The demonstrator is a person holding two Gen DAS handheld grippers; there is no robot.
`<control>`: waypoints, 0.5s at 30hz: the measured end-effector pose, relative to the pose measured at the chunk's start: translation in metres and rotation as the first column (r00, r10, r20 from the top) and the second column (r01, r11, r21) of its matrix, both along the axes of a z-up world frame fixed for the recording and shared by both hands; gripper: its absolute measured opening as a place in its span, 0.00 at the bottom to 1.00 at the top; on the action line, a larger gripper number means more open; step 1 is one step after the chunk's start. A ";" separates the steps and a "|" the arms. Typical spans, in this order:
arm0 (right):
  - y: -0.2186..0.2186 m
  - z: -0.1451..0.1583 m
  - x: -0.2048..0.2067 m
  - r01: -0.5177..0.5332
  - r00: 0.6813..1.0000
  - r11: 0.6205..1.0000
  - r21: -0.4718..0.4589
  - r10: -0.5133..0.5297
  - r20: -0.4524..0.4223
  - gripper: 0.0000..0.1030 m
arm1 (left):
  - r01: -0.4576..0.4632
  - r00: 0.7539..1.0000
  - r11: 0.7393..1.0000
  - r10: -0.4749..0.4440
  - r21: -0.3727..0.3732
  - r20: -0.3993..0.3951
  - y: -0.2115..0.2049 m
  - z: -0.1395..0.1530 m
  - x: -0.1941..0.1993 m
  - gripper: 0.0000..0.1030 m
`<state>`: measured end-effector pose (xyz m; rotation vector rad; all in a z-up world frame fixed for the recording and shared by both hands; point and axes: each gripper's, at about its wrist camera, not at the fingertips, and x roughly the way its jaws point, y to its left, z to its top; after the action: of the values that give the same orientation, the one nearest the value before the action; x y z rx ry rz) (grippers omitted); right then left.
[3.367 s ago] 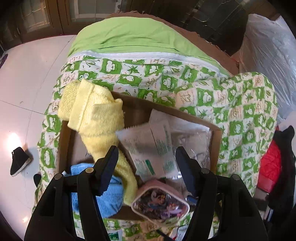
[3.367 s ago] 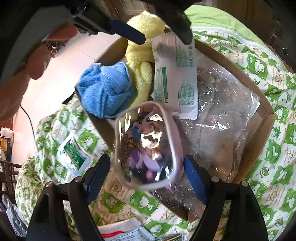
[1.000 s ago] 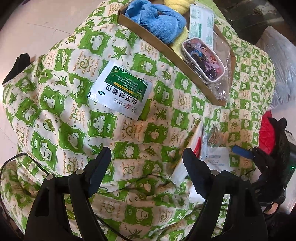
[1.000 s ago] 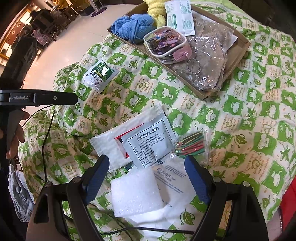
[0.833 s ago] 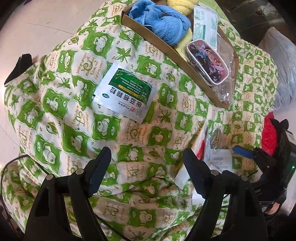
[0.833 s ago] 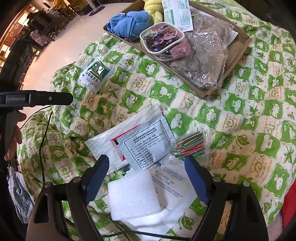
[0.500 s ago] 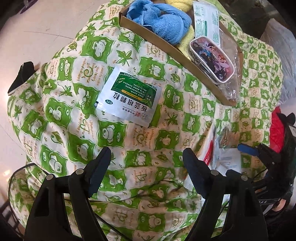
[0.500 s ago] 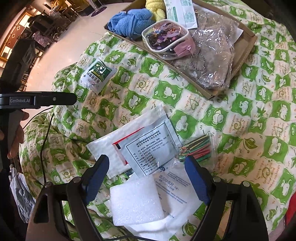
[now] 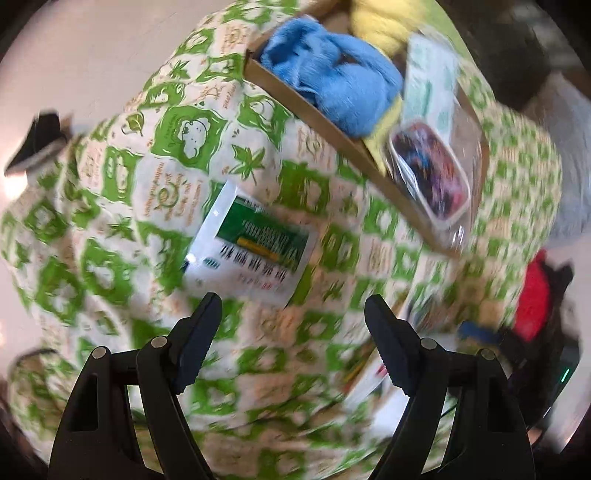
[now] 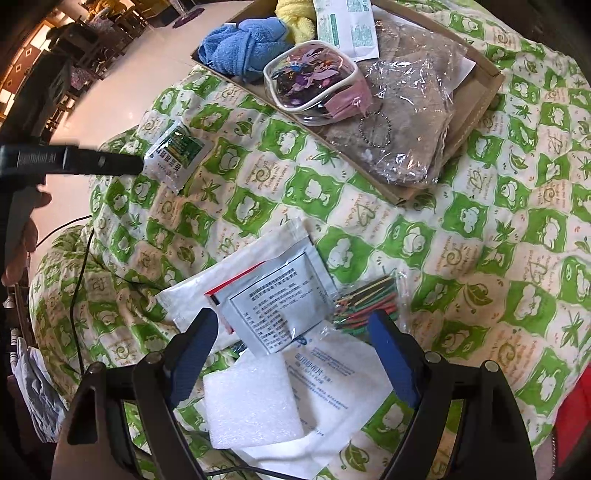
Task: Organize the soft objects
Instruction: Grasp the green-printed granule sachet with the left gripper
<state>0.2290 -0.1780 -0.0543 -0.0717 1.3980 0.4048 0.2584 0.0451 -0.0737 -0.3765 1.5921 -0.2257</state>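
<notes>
A: Jaw state?

B: The left gripper [image 9: 291, 321] is standing wide apart with nothing between the fingers; its view is smearing with blur. The right gripper [image 10: 291, 336] is gaping too, hanging over the loose pile at lower centre, gripping nothing.

A: Where are the soft items sitting?

B: The green sachet [image 9: 251, 251] is lying flat on the green-patterned quilt [image 10: 480, 258], mid-frame in the left view, just above the left fingertips. In the right view it is showing at left-centre, with the left gripper's finger tip touching or overlapping its edge; cannot tell which. The white foam pad [image 10: 251, 398], paper packets [image 10: 273, 299] and a bag of coloured sticks [image 10: 369, 299] are overlapping at lower centre.

A: Box?

B: The cardboard tray [image 10: 480, 96] is occupying the upper centre, holding the blue towel [image 10: 243, 44], yellow towel [image 10: 295, 14], clear pouch [image 10: 314, 77] and a bagged grey cloth [image 10: 406, 110].

A: Room?

B: Bare quilt is lying between tray edge and pile, and along the right. The quilt is dropping off to the floor [image 10: 122, 96] at upper left.
</notes>
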 end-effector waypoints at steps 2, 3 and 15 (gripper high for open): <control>0.000 -0.001 0.002 0.005 1.000 1.000 0.001 -0.005 -0.002 0.81 | -0.081 0.996 0.997 0.081 0.000 -0.037 0.001 -0.012 0.004 0.78; -0.001 -0.002 0.003 0.007 1.000 1.000 0.001 -0.007 -0.003 0.81 | -0.110 0.992 0.994 0.110 0.004 -0.054 0.002 -0.018 0.004 0.78; 0.014 -0.017 0.007 -0.048 0.998 0.999 0.000 0.048 -0.042 0.81 | -0.186 0.969 0.982 0.191 0.045 -0.156 -0.004 -0.059 0.025 0.84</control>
<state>0.2358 -0.1635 -0.0710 -0.0986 1.4397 0.4479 0.2830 0.0412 -0.1332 -0.5304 1.7029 -0.0260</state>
